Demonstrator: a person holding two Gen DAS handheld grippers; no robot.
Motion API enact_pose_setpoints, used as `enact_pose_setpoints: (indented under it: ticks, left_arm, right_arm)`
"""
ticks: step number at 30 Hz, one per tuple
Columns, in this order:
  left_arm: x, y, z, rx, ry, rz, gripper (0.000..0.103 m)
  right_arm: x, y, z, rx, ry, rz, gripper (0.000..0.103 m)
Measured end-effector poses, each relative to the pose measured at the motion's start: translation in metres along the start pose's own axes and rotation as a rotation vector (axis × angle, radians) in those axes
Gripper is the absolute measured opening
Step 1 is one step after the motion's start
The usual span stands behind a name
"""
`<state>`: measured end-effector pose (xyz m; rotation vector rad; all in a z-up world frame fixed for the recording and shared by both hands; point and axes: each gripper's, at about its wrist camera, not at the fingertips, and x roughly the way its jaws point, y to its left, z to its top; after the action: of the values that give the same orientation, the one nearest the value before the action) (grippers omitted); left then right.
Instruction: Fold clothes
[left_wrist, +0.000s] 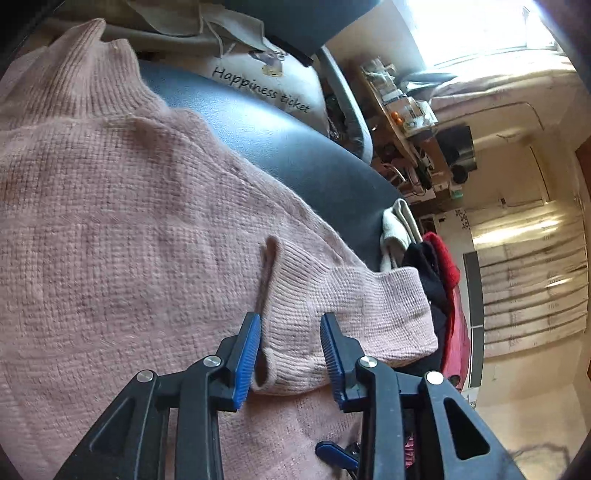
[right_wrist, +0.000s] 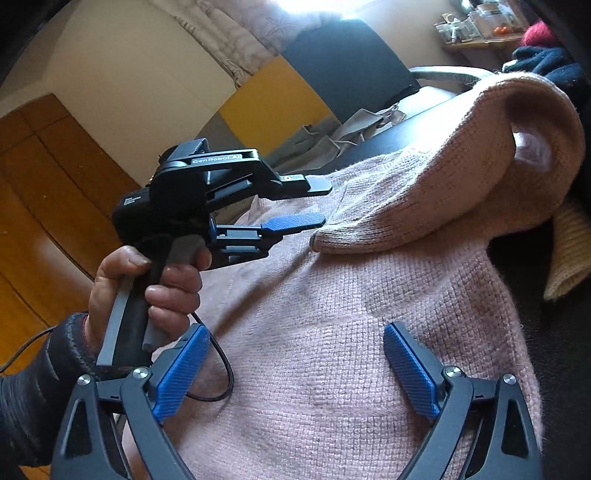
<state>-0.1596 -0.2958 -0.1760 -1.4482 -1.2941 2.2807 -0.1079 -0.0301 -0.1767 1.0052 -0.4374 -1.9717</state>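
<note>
A pink knitted sweater (left_wrist: 122, 229) lies spread over a dark chair seat (left_wrist: 295, 147). One sleeve is folded across its body, with the ribbed cuff (left_wrist: 291, 314) between the blue pads of my left gripper (left_wrist: 290, 347), which is open around it without pinching. In the right wrist view the sweater (right_wrist: 351, 332) fills the middle and the folded sleeve (right_wrist: 443, 192) lies across it. My right gripper (right_wrist: 295, 365) is wide open just above the sweater's body. The left gripper (right_wrist: 317, 203) shows there too, open, its tips at the cuff.
A grey cushion (left_wrist: 266, 85) with printed words leans at the chair's back. Dark and red clothes (left_wrist: 439, 273) hang at the seat's right edge. A cluttered shelf (left_wrist: 402, 110) stands beyond. A tan knit (right_wrist: 569, 254) lies at the right. Wooden floor (right_wrist: 37, 184) is to the left.
</note>
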Motion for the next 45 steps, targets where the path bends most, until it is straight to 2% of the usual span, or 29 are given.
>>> enact_pose_setpoints:
  ticks: [2,4,10,13,17,20,21,22,24,29,31,34,40,43,45]
  left_arm:
    - [0.009,0.001,0.000,0.001,0.035,0.005,0.033]
    - [0.014,-0.001,-0.001,0.007,0.033,0.008,0.033]
    - [0.012,-0.004,0.005,-0.027,0.017,-0.156,0.030]
    - [0.014,-0.003,0.010,-0.044,0.022,-0.207,0.030]
    - [0.039,0.003,0.024,-0.102,0.082,-0.169,0.031]
    - [0.050,0.004,0.032,-0.117,0.102,-0.157,0.026]
    - [0.051,0.001,0.034,-0.108,0.087,-0.148,0.017]
    - [0.051,-0.001,0.036,-0.095,0.069,-0.134,0.002]
    - [0.047,-0.008,0.038,-0.065,0.018,-0.122,0.004]
    - [-0.008,-0.030,0.039,0.032,-0.165,-0.189,0.004]
    - [-0.044,-0.039,0.040,0.095,-0.251,-0.227,0.004]
    - [-0.105,-0.044,0.037,0.196,-0.329,-0.216,0.004]
    - [-0.187,-0.002,0.022,0.243,-0.375,-0.107,0.004]
    - [-0.196,0.034,0.006,0.188,-0.364,-0.049,0.004]
    - [-0.200,0.057,-0.007,0.141,-0.370,-0.043,0.004]
  right_arm:
    - [0.000,0.001,0.000,-0.002,0.001,0.000,0.098]
    - [-0.001,0.001,-0.001,-0.003,0.001,0.001,0.098]
    - [-0.003,0.002,-0.001,-0.007,0.003,0.007,0.100]
    - [-0.004,0.003,-0.002,-0.009,0.004,0.011,0.101]
    - [-0.004,0.004,-0.002,-0.011,0.005,0.013,0.102]
    - [-0.004,0.004,-0.002,-0.012,0.004,0.014,0.102]
    - [-0.004,0.004,-0.002,-0.012,0.003,0.014,0.102]
    - [-0.004,0.004,-0.002,-0.012,0.003,0.015,0.102]
    - [-0.003,0.004,-0.002,-0.014,0.005,0.015,0.103]
    - [-0.004,0.005,-0.003,-0.019,0.012,0.009,0.103]
    - [-0.004,0.006,-0.003,-0.020,0.016,0.004,0.103]
    - [-0.005,0.007,-0.004,-0.023,0.022,-0.004,0.103]
    - [-0.006,0.007,-0.001,-0.018,0.031,-0.026,0.103]
    - [-0.011,0.007,0.002,0.000,0.031,-0.037,0.103]
    - [-0.014,0.007,0.004,0.013,0.030,-0.043,0.103]
